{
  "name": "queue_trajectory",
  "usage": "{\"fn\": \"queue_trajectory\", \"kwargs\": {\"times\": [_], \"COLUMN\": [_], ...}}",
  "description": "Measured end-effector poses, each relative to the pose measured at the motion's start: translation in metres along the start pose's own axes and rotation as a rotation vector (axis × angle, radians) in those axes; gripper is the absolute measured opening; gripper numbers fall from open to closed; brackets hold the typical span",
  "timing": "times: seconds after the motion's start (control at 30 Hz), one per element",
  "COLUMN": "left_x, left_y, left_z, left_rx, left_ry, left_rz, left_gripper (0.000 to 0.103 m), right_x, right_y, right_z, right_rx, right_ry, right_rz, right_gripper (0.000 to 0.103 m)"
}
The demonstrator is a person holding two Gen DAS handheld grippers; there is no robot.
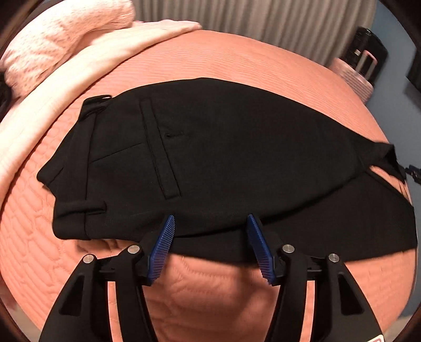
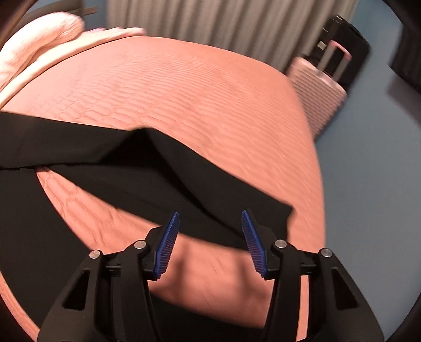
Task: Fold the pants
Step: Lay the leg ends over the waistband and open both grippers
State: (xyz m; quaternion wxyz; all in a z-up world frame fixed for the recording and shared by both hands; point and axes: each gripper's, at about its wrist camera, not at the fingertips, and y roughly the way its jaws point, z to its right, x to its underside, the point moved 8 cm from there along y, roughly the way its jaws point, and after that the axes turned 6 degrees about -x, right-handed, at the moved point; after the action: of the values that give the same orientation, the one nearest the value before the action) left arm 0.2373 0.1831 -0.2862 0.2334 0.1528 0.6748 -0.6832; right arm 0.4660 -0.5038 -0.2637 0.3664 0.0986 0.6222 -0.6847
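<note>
Black pants [image 1: 223, 147] lie on the salmon quilted bed [image 1: 210, 294], waistband at the left and back pocket facing up, legs running off to the right. My left gripper [image 1: 210, 218] hovers open at the near edge of the seat; the cloth lies between its blue pads [image 1: 161, 247], which do not press on it. In the right wrist view the pant legs [image 2: 147, 168] spread apart, the upper one ending in a hem at the right. My right gripper [image 2: 210, 213] stands open over that leg end, gripping nothing.
A pale pink blanket [image 1: 60, 52] is bunched at the bed's far left. A pink suitcase [image 2: 315, 86] and a black one [image 2: 344, 47] stand beyond the bed's right corner, by the grey curtain [image 2: 210, 23]. The bed's right edge drops to blue-grey floor [image 2: 368, 184].
</note>
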Motion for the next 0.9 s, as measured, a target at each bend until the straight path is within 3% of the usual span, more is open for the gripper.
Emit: {"fn": "queue_trajectory", "kwargs": {"times": [0.07, 0.17, 0.23, 0.27, 0.43, 0.53, 0.63, 0.73, 0.8, 0.9], "left_x": [-0.001, -0.01, -0.014, -0.015, -0.028, -0.037, -0.038, -0.031, -0.015, 0.015], "left_y": [0.001, 0.0, 0.002, 0.003, 0.007, 0.007, 0.001, -0.016, -0.026, -0.025], "left_z": [-0.001, -0.005, -0.01, -0.011, -0.034, -0.052, -0.068, -0.068, -0.067, -0.075], "left_rx": [-0.016, -0.028, -0.039, -0.043, -0.145, -0.154, -0.171, -0.122, -0.088, -0.061], "left_ry": [-0.03, -0.091, -0.14, -0.153, -0.145, -0.145, -0.114, -0.083, -0.071, -0.115], "left_rz": [0.013, 0.033, 0.043, 0.048, 0.037, 0.029, 0.012, 0.026, 0.013, -0.018], "left_gripper": [0.057, 0.057, 0.057, 0.057, 0.057, 0.057, 0.057, 0.057, 0.058, 0.058], "right_x": [-0.011, -0.021, -0.022, -0.02, -0.019, -0.015, 0.01, 0.051, 0.093, 0.139], "right_y": [0.02, 0.045, 0.056, 0.056, 0.005, -0.057, -0.118, -0.151, -0.141, -0.098], "right_z": [-0.005, -0.002, 0.002, 0.007, 0.006, -0.011, -0.038, -0.068, -0.083, -0.091], "right_rx": [0.03, 0.069, 0.028, 0.038, 0.007, -0.019, -0.021, -0.024, -0.001, -0.012], "right_ry": [-0.057, -0.094, -0.069, -0.063, -0.08, -0.12, -0.195, -0.24, -0.303, -0.261], "right_rz": [-0.014, -0.048, -0.068, -0.081, -0.005, 0.052, 0.046, -0.012, -0.111, -0.224], "right_gripper": [0.057, 0.055, 0.024, 0.004, 0.002, 0.002, 0.002, 0.002, 0.002, 0.002]}}
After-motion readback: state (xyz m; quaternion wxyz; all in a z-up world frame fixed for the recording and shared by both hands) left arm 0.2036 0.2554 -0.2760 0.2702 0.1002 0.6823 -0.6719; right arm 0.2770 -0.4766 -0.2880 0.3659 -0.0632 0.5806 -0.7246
